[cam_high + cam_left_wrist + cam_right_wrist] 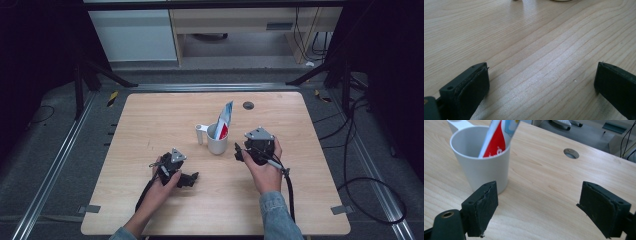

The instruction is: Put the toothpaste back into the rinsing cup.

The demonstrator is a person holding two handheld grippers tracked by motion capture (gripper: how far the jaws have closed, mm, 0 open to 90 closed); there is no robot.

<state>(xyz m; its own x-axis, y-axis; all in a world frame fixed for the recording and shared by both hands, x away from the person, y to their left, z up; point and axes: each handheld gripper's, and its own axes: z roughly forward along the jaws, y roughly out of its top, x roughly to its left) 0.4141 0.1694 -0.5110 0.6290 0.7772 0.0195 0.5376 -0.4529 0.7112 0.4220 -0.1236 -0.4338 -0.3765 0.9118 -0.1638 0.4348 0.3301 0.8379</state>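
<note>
Two hand-held grippers rest low over a wooden table [150,120]. Left gripper [541,82], near the front left, has its jaws spread wide over bare wood, holding nothing. Right gripper [539,207], just right of a white cup [482,167], also has its jaws wide apart and empty. Cup stands upright near the table's centre, handle to the left; a red, white and blue tube [499,137] leans inside it. A round hole [571,153] lies beyond.
</note>
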